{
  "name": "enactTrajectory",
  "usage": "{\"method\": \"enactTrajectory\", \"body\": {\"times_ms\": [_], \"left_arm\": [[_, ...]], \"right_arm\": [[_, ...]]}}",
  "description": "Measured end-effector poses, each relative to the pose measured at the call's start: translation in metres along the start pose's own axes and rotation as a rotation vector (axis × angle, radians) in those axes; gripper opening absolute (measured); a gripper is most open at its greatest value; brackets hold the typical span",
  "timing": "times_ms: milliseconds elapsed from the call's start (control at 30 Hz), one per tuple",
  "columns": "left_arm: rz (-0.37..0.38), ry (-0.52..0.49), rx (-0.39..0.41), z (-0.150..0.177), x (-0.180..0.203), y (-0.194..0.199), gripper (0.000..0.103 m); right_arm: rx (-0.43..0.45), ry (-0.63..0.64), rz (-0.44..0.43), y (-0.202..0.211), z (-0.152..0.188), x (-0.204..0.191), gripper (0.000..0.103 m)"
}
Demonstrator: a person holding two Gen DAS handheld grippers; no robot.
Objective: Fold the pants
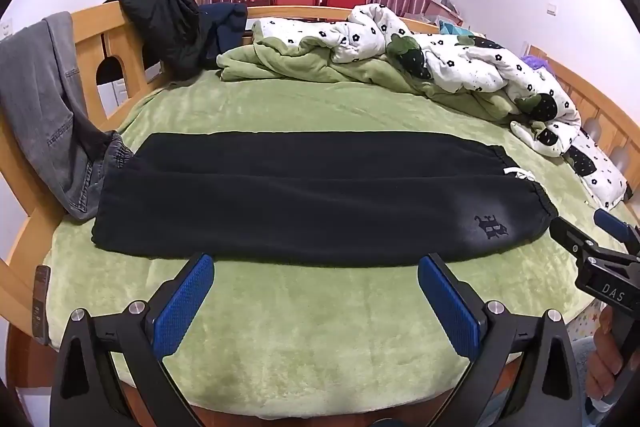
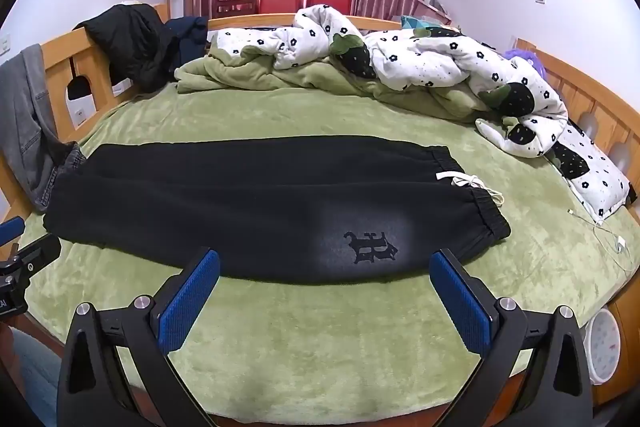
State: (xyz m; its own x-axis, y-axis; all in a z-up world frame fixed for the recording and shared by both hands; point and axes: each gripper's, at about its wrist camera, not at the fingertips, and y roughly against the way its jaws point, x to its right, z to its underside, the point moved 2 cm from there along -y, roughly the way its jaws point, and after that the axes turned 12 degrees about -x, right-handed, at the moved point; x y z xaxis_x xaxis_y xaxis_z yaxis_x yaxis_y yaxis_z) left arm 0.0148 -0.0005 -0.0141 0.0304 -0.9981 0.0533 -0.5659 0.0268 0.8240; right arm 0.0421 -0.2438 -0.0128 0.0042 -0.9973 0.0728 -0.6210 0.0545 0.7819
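Across the green blanket [image 1: 320, 327] of the bed, black pants [image 1: 304, 203] are laid flat, folded lengthwise with one leg over the other. Cuffs are positioned at the left, the waistband at the right. A white drawstring [image 2: 472, 183] is seen at the waistband, and a logo [image 2: 370, 247] is printed near it. A rumpled quilt [image 2: 420, 63] is piled along the far edge, well apart from the pants. Grey jeans [image 1: 44, 107] are draped over the wooden frame at the left. The left gripper [image 1: 316, 299] and right gripper [image 2: 324, 295] are held near the front edge, fingers spread wide, nothing gripped.
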Motion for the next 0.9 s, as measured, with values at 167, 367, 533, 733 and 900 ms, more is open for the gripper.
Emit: {"method": "enactTrajectory", "body": {"times_ms": [167,367,533,733,900], "left_arm": [[-0.042,-0.030,0.000,-0.003,0.010,-0.002,0.103],[-0.017,-0.020,0.012,0.001,0.003,0.000,0.103],[-0.002,-0.028,0.022,0.003,0.004,0.003,0.103],[-0.011,-0.034,0.015,0.002,0.004,0.002,0.103],[-0.017,-0.034,0.015,0.003,0.004,0.001,0.103]], "right_arm": [[0.004,-0.004,-0.001,0.000,0.001,0.004,0.103],[0.002,0.005,0.018,0.000,-0.001,-0.004,0.103],[0.003,-0.012,0.004,0.000,-0.002,0.002,0.103],[0.002,-0.015,0.002,-0.001,-0.001,0.003,0.103],[0.003,-0.021,0.000,-0.002,-0.001,0.005,0.103]]}}
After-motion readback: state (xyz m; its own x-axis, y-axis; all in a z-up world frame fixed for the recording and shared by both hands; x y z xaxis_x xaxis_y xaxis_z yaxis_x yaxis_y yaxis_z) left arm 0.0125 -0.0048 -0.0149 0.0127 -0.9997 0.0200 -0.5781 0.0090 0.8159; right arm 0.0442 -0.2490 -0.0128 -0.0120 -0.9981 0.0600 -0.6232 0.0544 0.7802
